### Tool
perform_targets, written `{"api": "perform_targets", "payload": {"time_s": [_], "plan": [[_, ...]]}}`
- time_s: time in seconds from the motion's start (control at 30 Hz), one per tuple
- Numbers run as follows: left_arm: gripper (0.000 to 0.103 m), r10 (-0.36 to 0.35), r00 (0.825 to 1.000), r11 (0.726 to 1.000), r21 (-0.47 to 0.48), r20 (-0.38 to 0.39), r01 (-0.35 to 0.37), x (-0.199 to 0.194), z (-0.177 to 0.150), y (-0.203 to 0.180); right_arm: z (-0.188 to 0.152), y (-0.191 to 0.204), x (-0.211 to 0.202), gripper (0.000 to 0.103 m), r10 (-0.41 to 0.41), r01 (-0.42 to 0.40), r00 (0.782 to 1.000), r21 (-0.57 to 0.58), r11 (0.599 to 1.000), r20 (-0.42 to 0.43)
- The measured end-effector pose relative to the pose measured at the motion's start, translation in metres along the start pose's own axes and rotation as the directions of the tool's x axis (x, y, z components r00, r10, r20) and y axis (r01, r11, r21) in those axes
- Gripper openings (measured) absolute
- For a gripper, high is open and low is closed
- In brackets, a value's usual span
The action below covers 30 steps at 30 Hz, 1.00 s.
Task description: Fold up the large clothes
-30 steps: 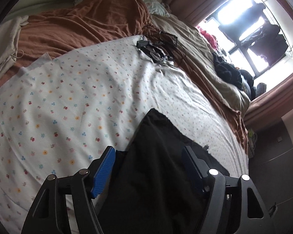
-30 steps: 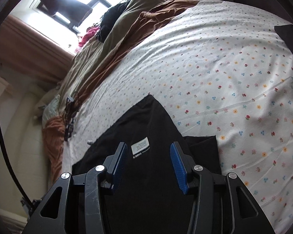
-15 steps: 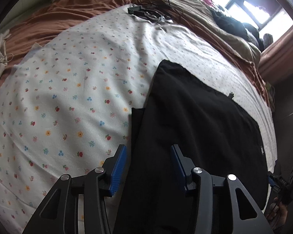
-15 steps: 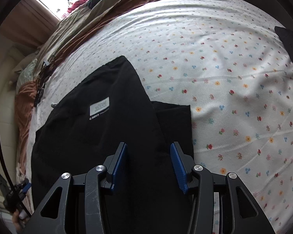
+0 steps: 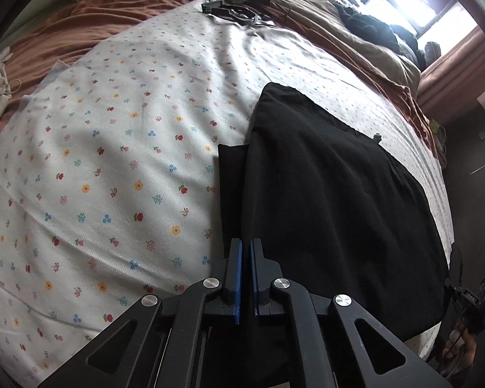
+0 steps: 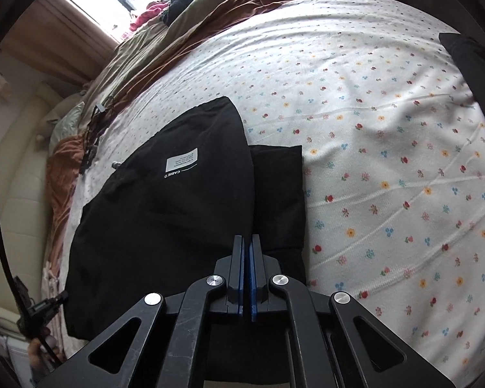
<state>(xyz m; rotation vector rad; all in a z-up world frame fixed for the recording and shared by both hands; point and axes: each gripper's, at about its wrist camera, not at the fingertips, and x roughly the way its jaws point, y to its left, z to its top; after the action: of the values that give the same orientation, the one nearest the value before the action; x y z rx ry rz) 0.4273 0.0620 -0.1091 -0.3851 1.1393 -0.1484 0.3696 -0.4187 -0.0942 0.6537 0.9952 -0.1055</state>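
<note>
On the floral bedsheet (image 5: 113, 161) lies a soft, limp black garment (image 5: 323, 194); the left gripper (image 5: 245, 249) and right gripper (image 6: 246, 242) each pinch its near edge, a sound hold.

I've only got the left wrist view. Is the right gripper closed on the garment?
Observer: Yes. In the right wrist view the right gripper is shut on the garment, at its folded edge.
Operator: Any label showing on it?
Observer: A white label faces up on the top layer.
Operator: Anything else lying on that side?
Observer: A dark cloth lies at the far right edge of the sheet.
</note>
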Motion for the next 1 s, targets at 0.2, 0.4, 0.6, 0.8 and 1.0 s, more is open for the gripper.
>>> {"api": "perform_targets", "payload": {"time_s": [0.2, 0.4, 0.6, 0.8, 1.0], "plan": [[0.005, 0.027, 0.999, 0.999, 0.027, -0.026, -0.026, 0.005, -0.007, 0.000, -0.008, -0.005, 0.000, 0.003, -0.009, 0.009, 1.000, 0.017, 1.000, 0.000], [0.008, -0.024, 0.999, 0.999, -0.044, -0.033, 0.023, -0.007, -0.016, 0.017, -0.011, -0.008, -0.013, 0.012, -0.043, 0.041, 0.999, 0.071, 0.997, 0.030], [0.065, -0.077, 0.997, 0.981, -0.180, 0.006, 0.076, -0.024, -0.031, 0.045, -0.018, 0.035, -0.054, 0.036, -0.021, 0.029, 0.986, -0.045, 0.999, 0.167], [0.065, -0.120, 0.993, 0.965, -0.237, -0.005, 0.115, -0.027, -0.045, 0.055, -0.037, 0.087, -0.047, 0.036, 0.072, -0.051, 0.990, -0.161, 0.986, 0.123], [0.065, -0.170, 0.985, 0.951, -0.267, -0.042, 0.153, -0.020, -0.058, 0.058, -0.064, 0.135, -0.021, 0.036, 0.134, -0.123, 0.990, -0.232, 0.965, 0.033]]}}
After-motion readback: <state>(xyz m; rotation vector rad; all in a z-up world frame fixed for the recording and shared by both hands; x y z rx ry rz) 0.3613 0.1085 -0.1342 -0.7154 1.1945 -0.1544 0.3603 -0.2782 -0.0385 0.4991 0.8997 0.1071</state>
